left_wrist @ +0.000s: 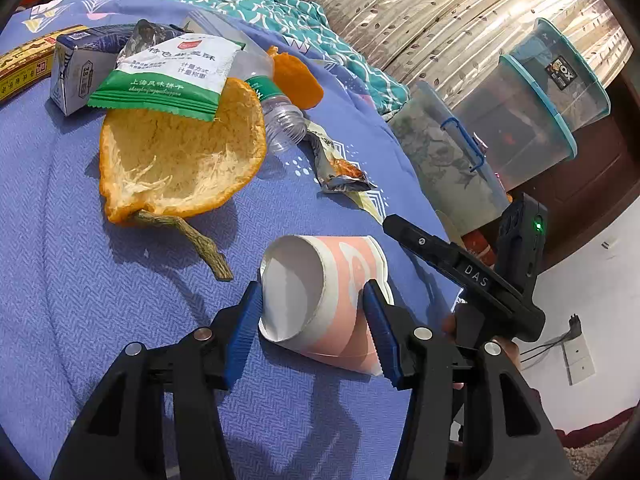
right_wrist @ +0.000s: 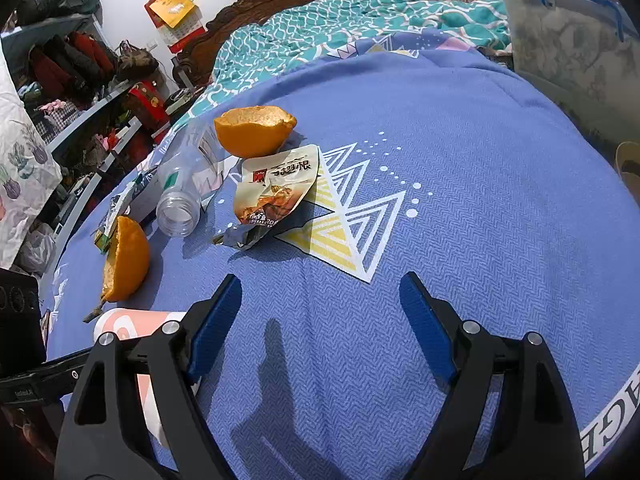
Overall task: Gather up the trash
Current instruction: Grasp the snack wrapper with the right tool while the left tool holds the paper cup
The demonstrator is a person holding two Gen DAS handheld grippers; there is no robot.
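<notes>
left gripper (left_wrist: 316,328) clamped on the pink-and-white paper cup (left_wrist: 320,304), blue pads pressed on both sides of it, cup on its side with the open mouth facing left in the left wrist view, lying on the blue bedspread (left_wrist: 80,300); right gripper (right_wrist: 320,320) spread wide, nothing between its fingers, only bedspread (right_wrist: 480,140) under it, and its body shows in the left wrist view just right of the cup; same cup (right_wrist: 132,324) sits at the lower left of the right wrist view, partly behind that gripper's left finger; next out: big orange peel half (left_wrist: 180,156), inside up, stem (left_wrist: 192,240) pointing toward the cup; beyond it a crumpled foil snack pouch (right_wrist: 276,196) lying over the yellow triangle print, apart from the cup; clear plastic bottle (right_wrist: 184,192) on its side, no cap, mouth toward the camera, just beside the pouch; green-and-white biscuit wrapper (left_wrist: 168,80) overlapping the far edge of the big peel, small carton (left_wrist: 76,72) behind it; second peel piece (right_wrist: 256,130) behind the bottle; far back: teal patterned quilt (right_wrist: 320,24), clear storage bins (left_wrist: 532,108) off the right edge of the bed
</notes>
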